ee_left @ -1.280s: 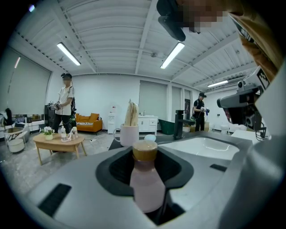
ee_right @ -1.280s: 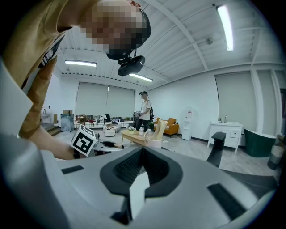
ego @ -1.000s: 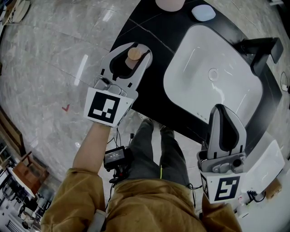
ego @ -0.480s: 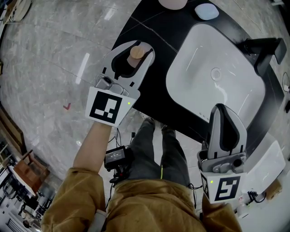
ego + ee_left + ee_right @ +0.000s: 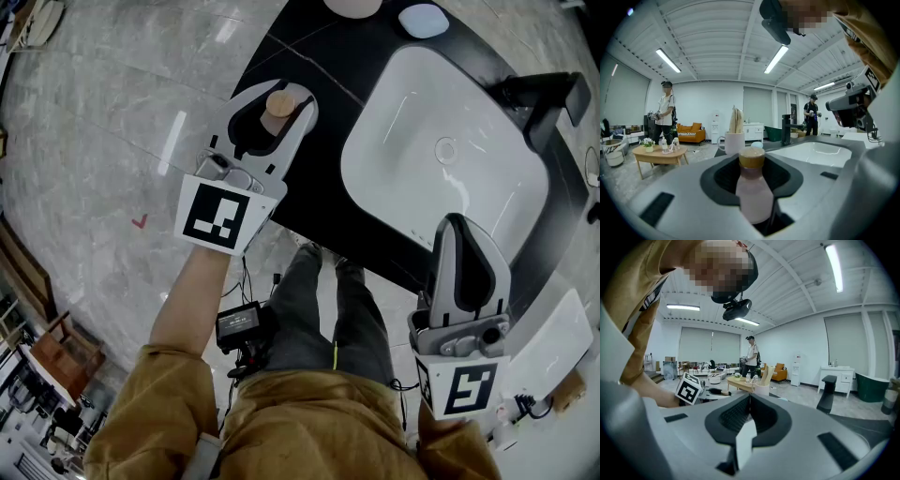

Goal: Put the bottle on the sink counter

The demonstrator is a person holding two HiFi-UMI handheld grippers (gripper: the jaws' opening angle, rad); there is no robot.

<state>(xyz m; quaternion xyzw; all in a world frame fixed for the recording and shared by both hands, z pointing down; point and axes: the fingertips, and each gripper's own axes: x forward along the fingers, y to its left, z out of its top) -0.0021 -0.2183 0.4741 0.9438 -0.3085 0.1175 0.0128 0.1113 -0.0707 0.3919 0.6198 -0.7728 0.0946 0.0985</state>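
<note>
Head view: the left claw (image 5: 281, 94) is closed on the bottle (image 5: 278, 106), its two jaws snug against the bottle's sides, with the tan cap poking up between them. Bottle and claw are over the left end of the black counter (image 5: 314, 173), but I can't tell whether the bottle's base is touching it. To the right of that claw is the white sink (image 5: 441, 159), with a black tap (image 5: 544, 103) on its far side. Ahead of the claw's tips there's a mug (image 5: 733, 140) with something tall in it, and a pale blue thing (image 5: 422, 19) just right of the mug.

The right claw (image 5: 461, 225) has its jaws together with nothing in them, and hangs over the near edge of the sink.

The floor (image 5: 112, 141) left of the left claw is glossy grey marble. Way past that claw the room opens up: orange sofa (image 5: 690, 132), low wooden table (image 5: 658, 154), a person (image 5: 665, 112) standing by it, and strip lights (image 5: 776, 58) overhead.
</note>
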